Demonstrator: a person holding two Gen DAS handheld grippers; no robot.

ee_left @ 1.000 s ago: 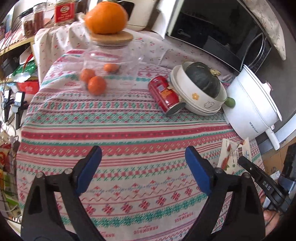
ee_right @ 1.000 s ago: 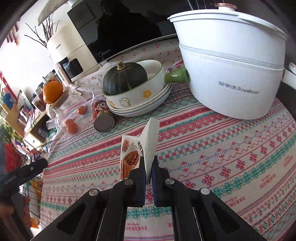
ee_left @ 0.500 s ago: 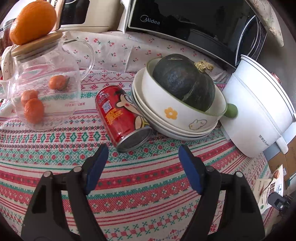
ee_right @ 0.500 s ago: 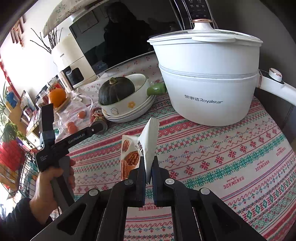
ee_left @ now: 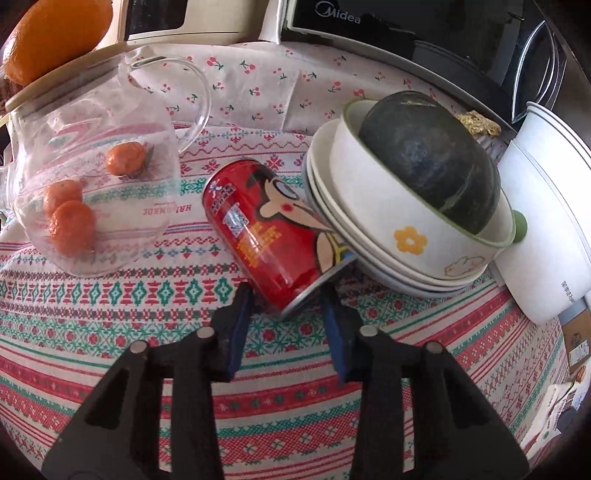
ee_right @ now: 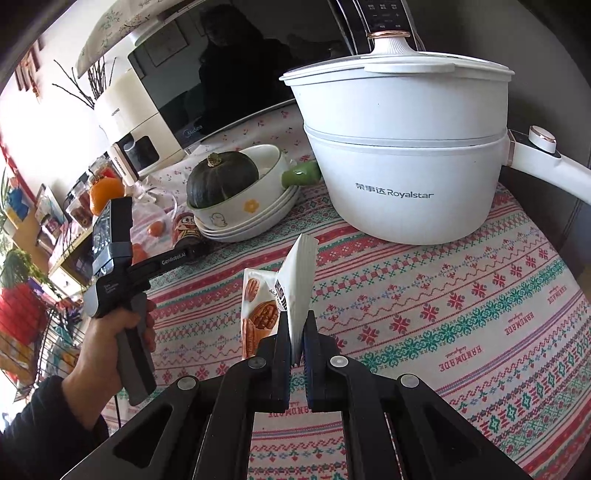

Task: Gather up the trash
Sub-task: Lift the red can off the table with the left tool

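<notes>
A red drink can (ee_left: 269, 229) with a cartoon face lies on its side on the patterned tablecloth (ee_left: 147, 295), leaning against a stack of white bowls (ee_left: 399, 236). My left gripper (ee_left: 286, 295) has its jaws closing around the can's bottom end, and both blue pads touch its sides. From the right wrist view, a hand (ee_right: 125, 332) holds that left gripper up to the can (ee_right: 184, 230). My right gripper (ee_right: 295, 325) is shut on a white pecan snack wrapper (ee_right: 295, 280), which stands up above the cloth.
A dark green squash (ee_left: 432, 162) fills the top bowl. A glass jug (ee_left: 92, 177) with small oranges inside stands left of the can. A white electric pot (ee_right: 402, 162) sits at the right, and a microwave (ee_left: 406, 33) at the back.
My left gripper came forward and down to the can, and its jaws narrowed from wide apart to both sides of the can's end. The right gripper kept its hold on the wrapper.
</notes>
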